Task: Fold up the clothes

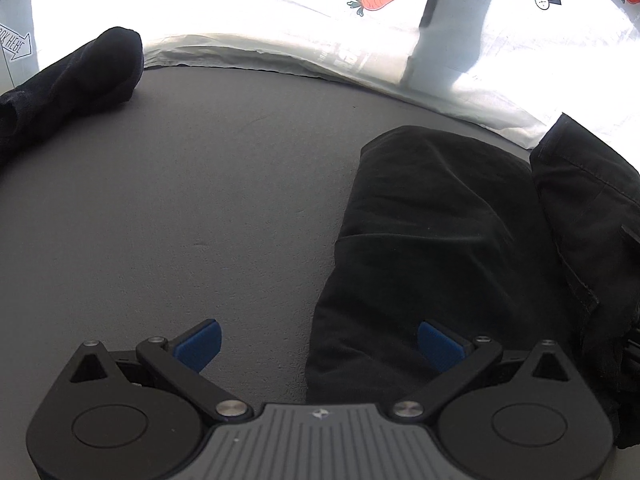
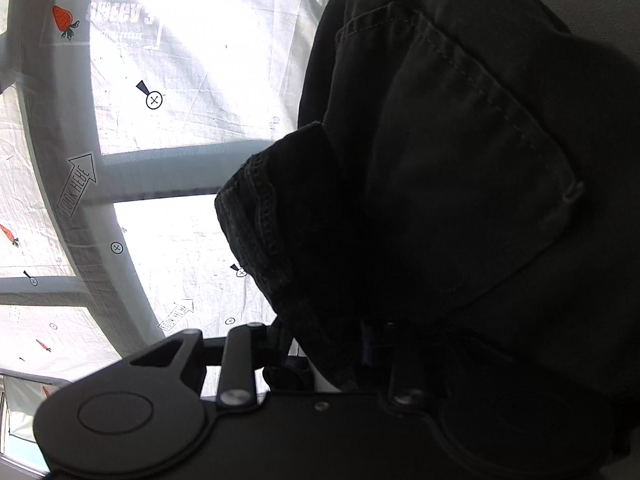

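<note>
The left hand-held gripper hangs over a grey tabletop with its two blue pads standing wide apart and nothing between them. The right-hand pad sits over the near edge of a black garment, which lies in a soft, partly folded heap on the grey surface, running from just in front of the gripper away toward the far right. A second dark piece of cloth, with a stitched hem showing, lies against its right side (whether it belongs to the same garment cannot be told). Well apart, at the far left, a rolled black bundle rests near the tabletop's edge. Beyond the edge lies a white sheet printed with carrots, small crossed circles and a "look here" arrow.

In the right wrist view, the right hand-held gripper is largely buried under black trousers: a patch pocket with visible stitching fills the upper right, and a seamed edge of the cloth hangs down over the fingers. The left finger linkage shows, the right one is lost in dark fabric, so I cannot tell whether the pads press on the cloth or stand free of it. Behind, the same printed white sheet shows, brightly lit.
</note>
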`<state>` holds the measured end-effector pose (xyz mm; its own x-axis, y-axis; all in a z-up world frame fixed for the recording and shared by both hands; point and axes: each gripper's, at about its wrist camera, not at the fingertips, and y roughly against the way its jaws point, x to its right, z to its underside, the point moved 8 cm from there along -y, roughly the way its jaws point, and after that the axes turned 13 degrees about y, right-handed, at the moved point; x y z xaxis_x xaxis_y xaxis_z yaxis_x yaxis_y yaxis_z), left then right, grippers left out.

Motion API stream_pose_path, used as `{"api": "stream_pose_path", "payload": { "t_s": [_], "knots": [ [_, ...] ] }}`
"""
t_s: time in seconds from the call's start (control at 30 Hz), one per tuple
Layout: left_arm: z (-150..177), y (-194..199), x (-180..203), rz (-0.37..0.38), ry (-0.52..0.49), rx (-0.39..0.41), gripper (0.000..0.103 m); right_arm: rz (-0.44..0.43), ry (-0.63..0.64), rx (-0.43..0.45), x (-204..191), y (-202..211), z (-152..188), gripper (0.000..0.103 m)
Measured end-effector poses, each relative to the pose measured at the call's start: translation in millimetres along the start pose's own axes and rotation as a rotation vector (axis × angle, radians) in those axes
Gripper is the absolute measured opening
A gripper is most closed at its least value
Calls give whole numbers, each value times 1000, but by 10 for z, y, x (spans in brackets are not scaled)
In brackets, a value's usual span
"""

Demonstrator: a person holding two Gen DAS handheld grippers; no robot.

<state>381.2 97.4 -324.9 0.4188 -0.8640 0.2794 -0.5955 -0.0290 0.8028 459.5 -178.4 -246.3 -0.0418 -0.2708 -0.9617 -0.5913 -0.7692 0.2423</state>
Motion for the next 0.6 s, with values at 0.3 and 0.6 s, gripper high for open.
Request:
{"api": "stream_pose_path", "payload": {
  "t_s": [0.3,0.6],
  "knots": [
    [71,67,209,73,-28,8,103,-79,83,-61,-386,75,49,80],
    [-40,218,488,261,22,40,103,266,470,73,-404,465,-359,99]
  ]
}}
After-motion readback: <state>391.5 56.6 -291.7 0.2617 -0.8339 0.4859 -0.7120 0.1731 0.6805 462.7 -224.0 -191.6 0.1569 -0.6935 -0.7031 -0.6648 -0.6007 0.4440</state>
